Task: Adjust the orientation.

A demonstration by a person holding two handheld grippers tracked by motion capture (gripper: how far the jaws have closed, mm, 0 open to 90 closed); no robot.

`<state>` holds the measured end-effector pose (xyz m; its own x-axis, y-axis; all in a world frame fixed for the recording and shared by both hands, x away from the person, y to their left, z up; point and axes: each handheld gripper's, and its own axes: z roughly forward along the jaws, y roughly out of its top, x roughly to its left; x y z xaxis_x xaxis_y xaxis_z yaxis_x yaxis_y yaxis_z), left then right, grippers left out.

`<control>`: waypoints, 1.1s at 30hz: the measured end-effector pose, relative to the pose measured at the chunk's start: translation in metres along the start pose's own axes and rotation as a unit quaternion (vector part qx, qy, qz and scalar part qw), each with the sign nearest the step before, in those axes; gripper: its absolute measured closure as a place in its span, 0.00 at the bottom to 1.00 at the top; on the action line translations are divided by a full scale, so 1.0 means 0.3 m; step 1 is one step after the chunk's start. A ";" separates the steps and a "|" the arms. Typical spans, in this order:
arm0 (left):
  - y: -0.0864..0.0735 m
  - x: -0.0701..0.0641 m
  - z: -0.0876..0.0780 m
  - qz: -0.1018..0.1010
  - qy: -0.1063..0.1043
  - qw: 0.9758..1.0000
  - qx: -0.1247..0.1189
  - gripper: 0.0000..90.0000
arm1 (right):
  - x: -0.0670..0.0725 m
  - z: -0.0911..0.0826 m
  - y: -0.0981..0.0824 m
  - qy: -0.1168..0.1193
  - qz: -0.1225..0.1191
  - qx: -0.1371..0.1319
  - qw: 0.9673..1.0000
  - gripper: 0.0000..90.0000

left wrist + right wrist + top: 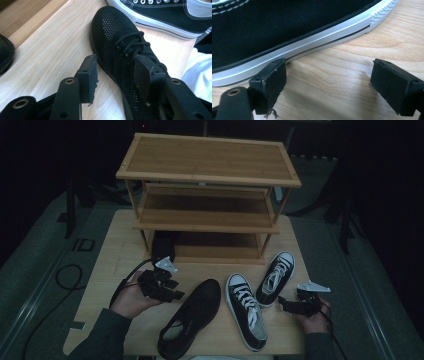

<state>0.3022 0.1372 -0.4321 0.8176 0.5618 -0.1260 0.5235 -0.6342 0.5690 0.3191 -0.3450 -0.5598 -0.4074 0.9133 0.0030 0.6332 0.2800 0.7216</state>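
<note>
A black mesh shoe (192, 317) lies on the wooden table (112, 265), toe pointing up and right. Right of it lie two black-and-white canvas sneakers, one (246, 310) near the front and one (276, 277) angled toward the rack. My left gripper (172, 292) is open, held just left of the black shoe; in the left gripper view its jaws straddle the laced side of that black shoe (125, 50), with nothing gripped. My right gripper (286, 304) is open close beside the farther sneaker's heel; its view shows that sneaker's white sole (294, 50) just beyond the left jaw.
A three-tier bamboo shoe rack (207, 195) stands at the back of the table. Another black shoe (163, 245) sits on its lowest shelf at the left, its toe (5, 53) seen in the left gripper view. Cables trail off the table's left side.
</note>
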 end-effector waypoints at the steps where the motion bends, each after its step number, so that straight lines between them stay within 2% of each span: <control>1: 0.001 -0.005 0.005 -0.001 0.002 1.000 0.003 0.60 | 0.000 0.000 0.000 0.000 0.000 0.000 1.000 0.15; 6: -0.002 -0.014 0.014 0.000 -0.002 1.000 0.008 0.61 | 0.000 0.000 0.000 0.000 0.000 0.000 1.000 0.15; 15: -0.005 -0.074 -0.003 0.017 -0.015 1.000 0.008 0.61 | 0.000 0.000 0.000 0.000 0.000 0.000 1.000 0.15; 21: -0.011 -0.088 -0.016 0.014 -0.018 1.000 0.008 0.61 | 0.000 0.000 0.000 0.000 0.000 0.000 1.000 0.15; 25: -0.014 -0.111 -0.019 0.020 -0.022 1.000 0.009 0.61 | 0.000 0.000 0.000 0.000 0.000 0.000 1.000 0.15; 28: -0.021 -0.120 0.000 0.027 -0.010 0.999 0.033 0.63 | 0.000 0.000 0.000 0.000 0.000 0.000 1.000 0.15; 30: -0.030 -0.124 0.025 0.032 0.002 0.998 0.059 0.70 | 0.000 0.000 0.000 0.000 0.000 0.000 1.000 0.15; 33: -0.034 -0.126 0.060 0.036 0.009 0.996 0.085 0.74 | 0.000 0.000 0.000 0.000 0.000 0.000 1.000 0.15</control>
<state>0.2702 0.1128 -0.4479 0.8507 0.5205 -0.0739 0.4980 -0.7529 0.4302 0.3192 -0.3451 -0.5598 -0.4081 0.9129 0.0029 0.6329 0.2806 0.7216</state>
